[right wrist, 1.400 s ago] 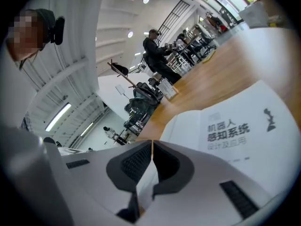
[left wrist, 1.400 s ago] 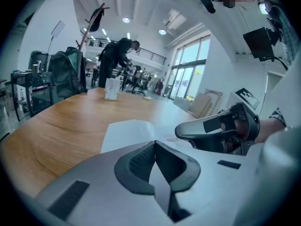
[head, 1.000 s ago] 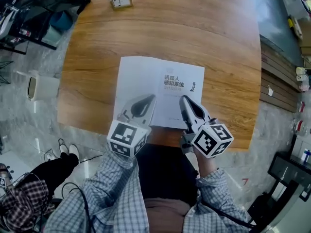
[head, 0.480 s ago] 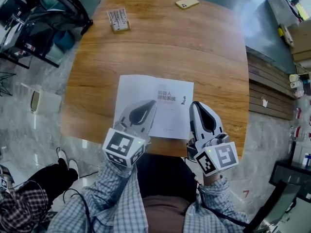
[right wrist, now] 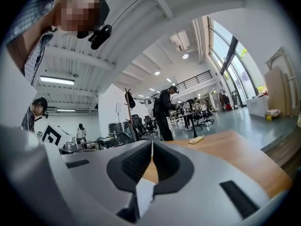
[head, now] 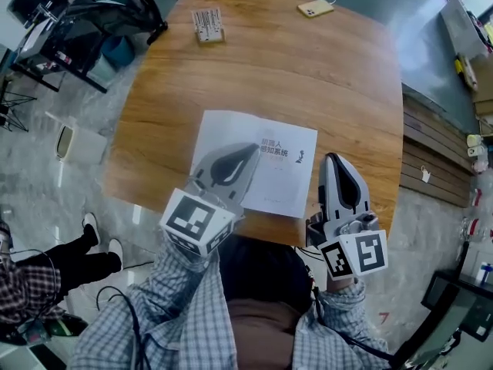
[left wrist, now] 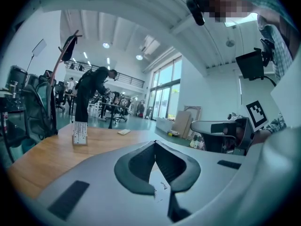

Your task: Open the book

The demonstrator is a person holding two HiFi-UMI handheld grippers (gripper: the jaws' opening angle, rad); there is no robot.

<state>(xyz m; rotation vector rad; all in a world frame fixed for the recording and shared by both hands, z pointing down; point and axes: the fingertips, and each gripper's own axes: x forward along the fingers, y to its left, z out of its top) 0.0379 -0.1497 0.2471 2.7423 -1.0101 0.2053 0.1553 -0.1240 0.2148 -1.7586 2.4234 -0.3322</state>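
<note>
Book (head: 279, 177) flat, long axis left-right

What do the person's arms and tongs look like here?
The left tongs and right tongs are pale grey shells with dark padded inner faces; each carries a white cube with black square markers. Worn: blue-white checked sleeves; black cables trail beside them.

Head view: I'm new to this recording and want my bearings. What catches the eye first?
A white book lies flat on the wooden table, near the person's edge. The left gripper hangs over the book, while the right gripper is just off its right edge. A yellow phone sits at the table's far edge.
</note>
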